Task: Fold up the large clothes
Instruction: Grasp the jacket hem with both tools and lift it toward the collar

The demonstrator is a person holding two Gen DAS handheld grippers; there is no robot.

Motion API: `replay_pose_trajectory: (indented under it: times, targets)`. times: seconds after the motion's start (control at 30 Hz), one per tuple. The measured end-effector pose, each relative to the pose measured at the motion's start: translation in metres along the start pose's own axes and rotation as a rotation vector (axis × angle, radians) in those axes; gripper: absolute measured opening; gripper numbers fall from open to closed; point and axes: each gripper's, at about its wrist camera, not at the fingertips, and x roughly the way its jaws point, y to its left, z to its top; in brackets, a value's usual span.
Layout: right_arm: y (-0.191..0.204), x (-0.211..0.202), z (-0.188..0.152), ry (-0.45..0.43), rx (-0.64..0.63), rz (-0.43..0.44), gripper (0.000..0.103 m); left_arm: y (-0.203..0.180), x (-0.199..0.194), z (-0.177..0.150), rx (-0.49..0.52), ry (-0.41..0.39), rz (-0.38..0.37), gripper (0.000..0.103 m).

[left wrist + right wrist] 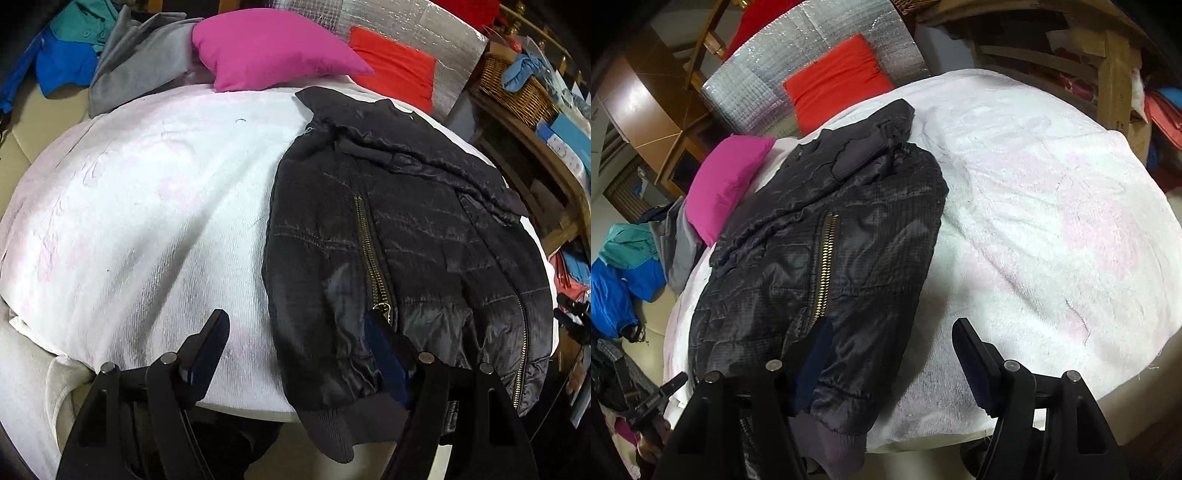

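White towel-covered bed (147, 221), black jacket (406, 240) hem between both grippers' parted jaws, neither pair clamped.

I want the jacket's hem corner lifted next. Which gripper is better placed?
Probably either. The left gripper straddles one hem corner of the black jacket, the right gripper the other; both stand open, gripping nothing.

I see a white terry blanket (147, 206) covering the work surface, with a magenta pillow (273, 48) and a red cushion (399, 70) at its far edge against a silver foil panel (417, 26). Grey, teal and blue clothes (110, 48) are heaped on a beige couch (26, 122). Wooden shelving (532, 147) holds a wicker basket (517, 85); light is dim indoor.
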Motion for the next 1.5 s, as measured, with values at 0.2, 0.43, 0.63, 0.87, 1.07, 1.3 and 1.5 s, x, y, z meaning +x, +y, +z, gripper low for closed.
replay_pose_trajectory:
  times: [0.2,0.43,0.63,0.87,1.07,1.3,1.5]
  targets:
    - [0.019,0.015,0.035,-0.019,-0.031,-0.028,0.071,-0.007,0.016,0.041,-0.058,-0.004,0.001,0.076]
    - [0.023,0.047,0.116,-0.096,0.046,0.005,0.073,-0.033,0.053,0.126,-0.114,-0.043,-0.046,0.076]
    - [-0.002,0.086,0.169,-0.077,0.160,0.039,0.073,-0.029,0.108,0.177,-0.236,-0.013,-0.174,0.076]
    - [-0.003,0.109,0.198,-0.070,0.243,0.129,0.073,-0.024,0.137,0.206,-0.315,-0.022,-0.196,0.076]
    - [0.054,0.114,0.180,0.001,0.225,0.417,0.073,-0.045,0.144,0.209,-0.212,-0.042,-0.047,0.076]
    - [0.102,0.163,0.127,0.210,0.268,0.428,0.057,-0.060,0.131,0.196,-0.164,-0.045,0.107,0.076]
    - [0.099,0.167,0.118,0.223,0.352,0.432,0.057,-0.070,0.080,0.176,-0.143,-0.190,0.144,0.077]
